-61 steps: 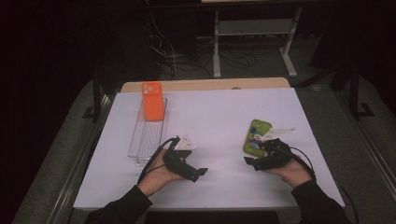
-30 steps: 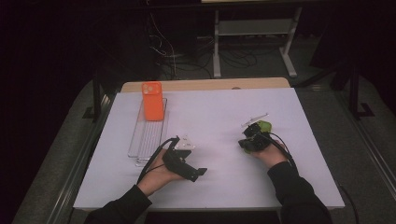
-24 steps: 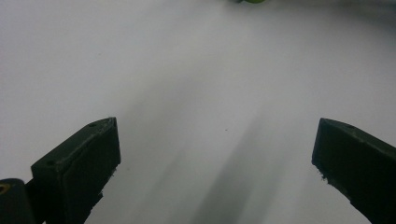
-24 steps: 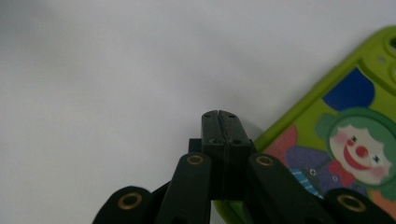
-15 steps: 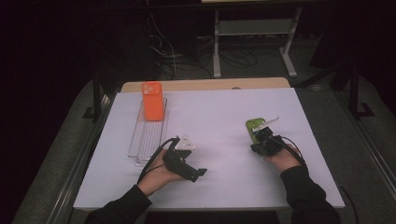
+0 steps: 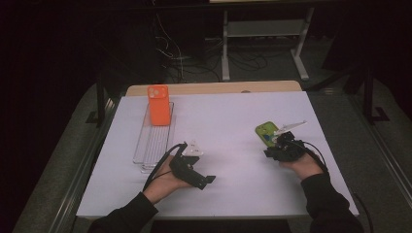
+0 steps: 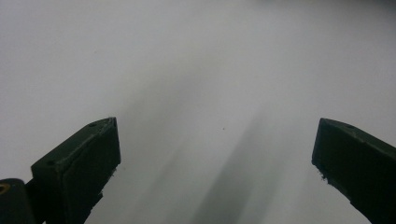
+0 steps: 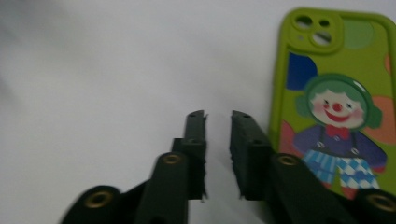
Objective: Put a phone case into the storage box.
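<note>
The green phone case [image 8: 334,112] lies flat on the white worktop [image 6: 233,121], well right of the clear tray [image 6: 154,141] that carries the orange phone case [image 6: 159,105]. Just beside it, the right gripper [image 8: 218,119] has been easing its jaws apart, a narrow gap, nothing between them. The left gripper [image 7: 215,144], near the tray, stands released and wide.

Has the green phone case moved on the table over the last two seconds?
Yes. The green phone case has shifted slightly away from the person and toward the clear tray, beside the right gripper, whose jaws have just been opening.
</note>
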Motion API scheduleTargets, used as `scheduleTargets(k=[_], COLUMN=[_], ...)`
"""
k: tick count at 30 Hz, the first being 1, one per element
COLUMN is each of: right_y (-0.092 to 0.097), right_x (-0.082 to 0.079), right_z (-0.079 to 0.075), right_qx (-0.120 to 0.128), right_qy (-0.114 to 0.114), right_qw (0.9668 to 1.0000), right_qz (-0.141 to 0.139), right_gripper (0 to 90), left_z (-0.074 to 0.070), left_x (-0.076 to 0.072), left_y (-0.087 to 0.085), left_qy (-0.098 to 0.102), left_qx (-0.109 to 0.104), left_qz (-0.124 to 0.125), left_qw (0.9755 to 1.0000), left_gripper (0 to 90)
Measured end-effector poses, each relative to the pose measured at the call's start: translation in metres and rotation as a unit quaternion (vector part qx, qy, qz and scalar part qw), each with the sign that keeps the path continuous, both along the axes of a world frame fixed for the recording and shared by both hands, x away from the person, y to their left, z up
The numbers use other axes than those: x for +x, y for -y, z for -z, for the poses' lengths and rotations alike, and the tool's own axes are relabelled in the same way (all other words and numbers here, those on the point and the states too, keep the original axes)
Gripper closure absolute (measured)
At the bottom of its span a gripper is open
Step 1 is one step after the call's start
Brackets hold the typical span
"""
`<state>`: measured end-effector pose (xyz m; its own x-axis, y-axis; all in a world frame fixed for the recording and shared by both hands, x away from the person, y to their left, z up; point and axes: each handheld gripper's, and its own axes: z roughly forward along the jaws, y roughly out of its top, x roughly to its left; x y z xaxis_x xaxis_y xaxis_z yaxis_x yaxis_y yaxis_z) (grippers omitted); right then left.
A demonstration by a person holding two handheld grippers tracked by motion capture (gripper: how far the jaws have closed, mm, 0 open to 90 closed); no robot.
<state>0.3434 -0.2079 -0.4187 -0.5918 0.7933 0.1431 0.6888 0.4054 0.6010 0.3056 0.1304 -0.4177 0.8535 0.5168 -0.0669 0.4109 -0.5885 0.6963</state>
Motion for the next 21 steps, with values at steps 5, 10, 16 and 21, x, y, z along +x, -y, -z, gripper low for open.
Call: scheduleTargets(k=[5,10,16,21], right_y=[0.001,-0.006,-0.017,-0.024], right_x=[-0.009,-0.024,-0.043,-0.055], right_z=[-0.006,-0.008,-0.002,0.008], right_qx=[0.041,0.047,0.06,0.044], right_qy=[0.008,0.027,0.032,0.036], right_qw=[0.9984,0.9966,0.9945,0.9933], right_qz=[-0.038,-0.062,-0.08,-0.101], right_gripper=[51.7,29.6,7.2,0.0], left_z=[0.0,0.0,0.0,0.0], left_x=[0.0,0.001,0.0,0.0], left_y=[0.0,0.0,-0.001,0.0], left_qy=[0.002,-0.001,-0.004,-0.004], left_qx=[0.003,-0.002,-0.004,-0.004], left_qz=[0.005,0.002,0.003,0.004], left_qw=[1.0,1.0,1.0,1.0], left_gripper=[0.5,0.5,0.5,0.5])
